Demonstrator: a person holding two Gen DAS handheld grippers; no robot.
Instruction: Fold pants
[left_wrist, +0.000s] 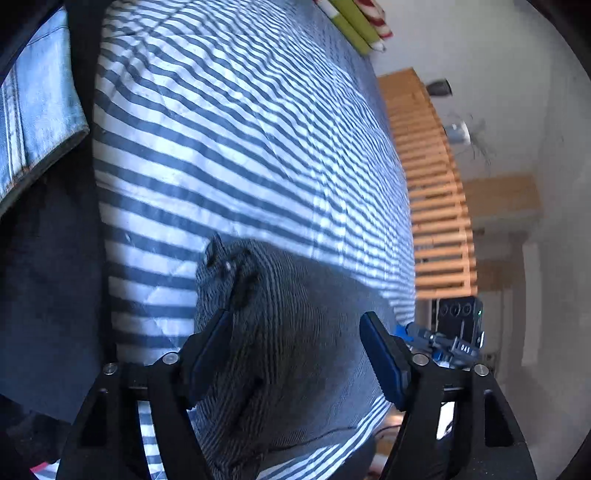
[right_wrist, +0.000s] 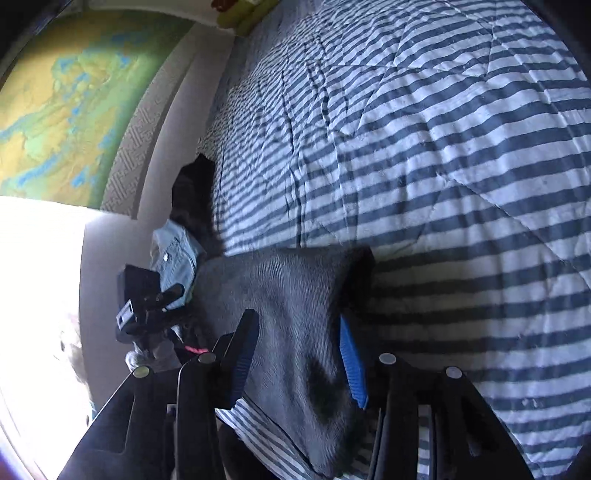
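Grey pants (left_wrist: 295, 291) lie on the blue-and-white striped bedspread (left_wrist: 229, 140); a buttoned waistband corner (left_wrist: 225, 264) points up-left. My left gripper (left_wrist: 295, 317) is open, its blue-padded fingers (left_wrist: 380, 354) on either side of the grey cloth with a wide gap. In the right wrist view another end of the pants (right_wrist: 288, 288) lies flat on the bedspread (right_wrist: 443, 166). The right gripper (right_wrist: 297, 319) straddles it, open, pads (right_wrist: 352, 365) not pressing. How many layers are folded under I cannot tell.
Light blue jeans (left_wrist: 37, 110) and a dark garment (left_wrist: 48, 258) lie at the bed's left. Denim (right_wrist: 177, 258) and black cloth (right_wrist: 192, 192) sit by the wall. Wooden slats (left_wrist: 436, 184), pillows (left_wrist: 354, 22), a wall map (right_wrist: 66, 92) and a bright window (right_wrist: 37, 295) border the bed.
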